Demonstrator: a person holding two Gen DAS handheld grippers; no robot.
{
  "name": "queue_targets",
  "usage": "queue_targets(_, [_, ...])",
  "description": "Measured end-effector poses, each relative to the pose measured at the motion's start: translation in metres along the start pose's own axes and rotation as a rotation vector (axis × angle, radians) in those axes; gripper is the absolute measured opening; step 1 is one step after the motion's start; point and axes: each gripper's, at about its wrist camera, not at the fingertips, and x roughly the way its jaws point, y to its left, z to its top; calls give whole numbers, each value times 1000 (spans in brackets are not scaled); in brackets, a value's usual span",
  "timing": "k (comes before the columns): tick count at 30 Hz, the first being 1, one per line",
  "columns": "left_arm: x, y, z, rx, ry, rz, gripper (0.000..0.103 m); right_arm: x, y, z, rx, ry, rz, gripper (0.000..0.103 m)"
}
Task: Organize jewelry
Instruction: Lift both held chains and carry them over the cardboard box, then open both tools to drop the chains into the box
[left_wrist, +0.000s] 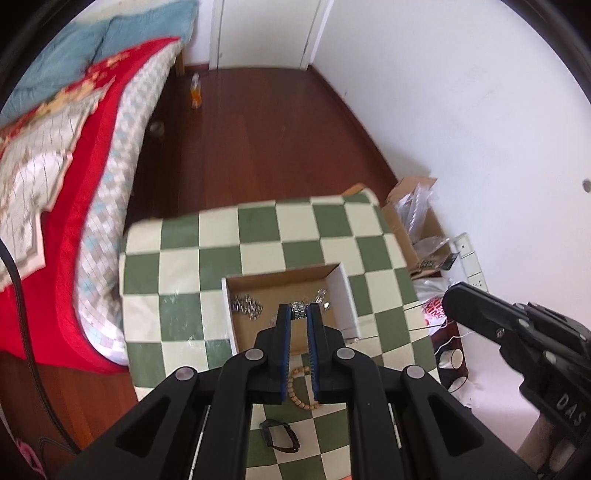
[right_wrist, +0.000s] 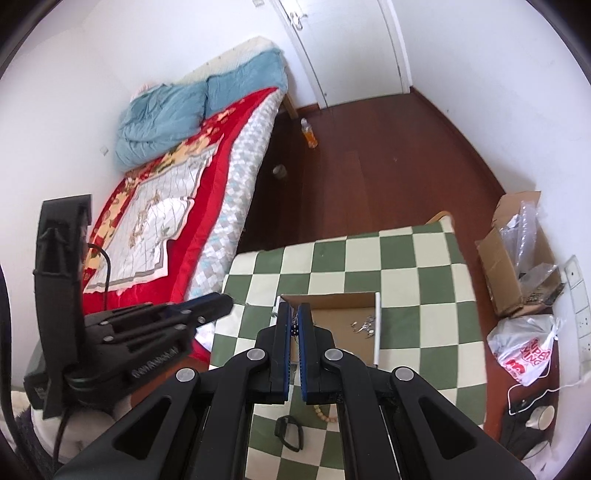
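Though partly creased, "SUPER WINGS" bag (right_wrist: 526, 354).

Home bedroom: bed (right_wrist: 177, 206) with red quilt (left_wrist: 66, 206), blue duvet (right_wrist: 162, 118), wood floor (left_wrist: 258, 147), closet doors (right_wrist: 351, 48).

White walls (left_wrist: 461, 92), wooden floor (left_wrist: 258, 140) — red-quilted bed (right_wrist: 177, 206)
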Motion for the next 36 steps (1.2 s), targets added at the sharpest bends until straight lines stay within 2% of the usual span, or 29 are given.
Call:
queue_targets(5, [43, 21, -4, -83, 90, -35, 6, 52, -6, -5, 11, 87, -9, 4])
queue_targets(10, [80, 41, -7, -148, 159, -36, 6, 106, -19, -14, 33, 185, -12, 4])
queue_targets(20, [126, 60, -3, -238, 281, -46, 7, 194, -44, -24, 60, 358, -75, 4])
queue_targets(22, [127, 63, -2, -263, 290, -40, 8, 204, -48, -23, 67, 387, -97, 4])
queue_targets(24, [125, 64, 0, -258, 281, 5, 20, 210, -52, -23, 78, 426, -96, 5])
queue_targets(25, [123, 64, 1, -259, 275, 26, 24, 213, -54, -22, 79, 441, -105, 14])
queue_targets(26, [121, 65, 2, -259, 262, 40, 38, 213, -55, -23, 74, 451, -119, 23])
queue_targets(27, [118, 65, 3, -252, 250, 67, 59, 213, -56, -22, 71, 450, -133, 47])
queue_targets(28, [115, 66, 5, -246, 236, 94, 68, 211, -58, -23, 68, 447, -150, 64])
queue_targets(29, [111, 66, 6, -241, 216, 119, 76, 209, -60, -22, 65, 448, -160, 67])
queue_targets(31, [103, 69, 7, -227, 182, 174, 77, 204, -63, -22, 52, 443, -203, 69])
queue_targets(32, [101, 70, 8, -218, 171, 203, 84, 202, -63, -22, 46, 442, -217, 71])
queue_targets(33, [97, 71, 7, -205, 152, 245, 96, 199, -64, -23, 35, 441, -237, 80])
queue_targets(34, [95, 72, 7, -192, 136, 284, 100, 197, -63, -24, 22, 441, -265, 92])
queue_targets(36, [89, 74, 2, -164, 85, 367, 102, 194, -61, -27, -10, 442, -308, 98])
